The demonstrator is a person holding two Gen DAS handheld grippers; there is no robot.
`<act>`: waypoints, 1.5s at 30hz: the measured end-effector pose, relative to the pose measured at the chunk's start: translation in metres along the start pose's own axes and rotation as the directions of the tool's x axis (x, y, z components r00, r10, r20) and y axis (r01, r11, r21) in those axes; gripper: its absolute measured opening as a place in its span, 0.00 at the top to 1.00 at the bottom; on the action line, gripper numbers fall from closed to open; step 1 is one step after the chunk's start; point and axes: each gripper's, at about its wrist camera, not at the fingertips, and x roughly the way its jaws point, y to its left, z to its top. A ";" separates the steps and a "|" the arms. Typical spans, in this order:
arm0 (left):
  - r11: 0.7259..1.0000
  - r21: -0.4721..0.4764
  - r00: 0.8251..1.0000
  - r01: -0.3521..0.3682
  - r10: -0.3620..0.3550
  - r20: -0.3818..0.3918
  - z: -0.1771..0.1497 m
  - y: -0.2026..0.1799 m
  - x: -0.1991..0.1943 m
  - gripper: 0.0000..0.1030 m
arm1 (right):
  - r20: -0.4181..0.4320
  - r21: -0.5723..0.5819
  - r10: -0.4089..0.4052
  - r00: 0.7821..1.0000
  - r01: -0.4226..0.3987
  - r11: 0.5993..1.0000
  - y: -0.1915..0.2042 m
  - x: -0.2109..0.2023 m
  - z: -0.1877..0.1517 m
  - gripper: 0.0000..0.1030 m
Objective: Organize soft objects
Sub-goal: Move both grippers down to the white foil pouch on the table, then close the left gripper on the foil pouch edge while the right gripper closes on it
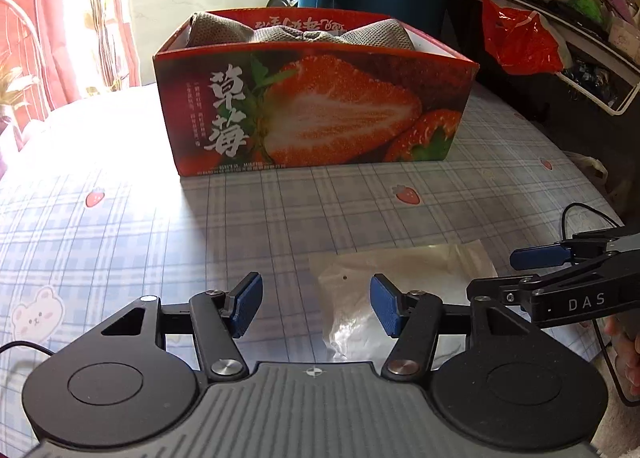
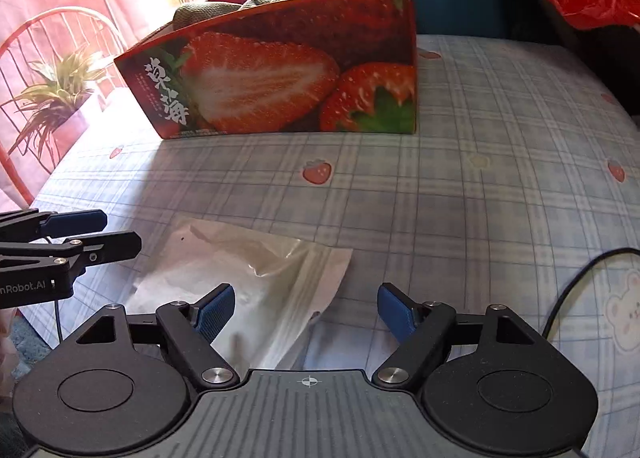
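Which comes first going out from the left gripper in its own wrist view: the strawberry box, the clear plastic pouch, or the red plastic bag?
1. Clear plastic pouch, flat on the cloth just ahead, right of the left gripper.
2. Strawberry box, mid-table, straight ahead.
3. Red plastic bag, hanging far right, beyond the table.

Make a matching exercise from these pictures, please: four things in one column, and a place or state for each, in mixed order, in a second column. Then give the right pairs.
Things
1. grey cloth
2. white plastic pouch
3. strawberry box
4. red plastic bag

Places or states
A. hangs at the white wire rack, off the table
B. lies flat on the checked tablecloth, near both grippers
C. stands open at the far side of the table
D. bunched up inside the box

Pairs: 1-D, 2-B, 3-C, 4-A
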 end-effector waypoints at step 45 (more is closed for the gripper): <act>0.981 -0.111 0.985 0.159 -0.165 -0.042 -0.033 0.003 0.014 0.66 | 0.055 -0.112 0.098 0.994 -0.091 0.989 0.023 0.002 -0.015 0.56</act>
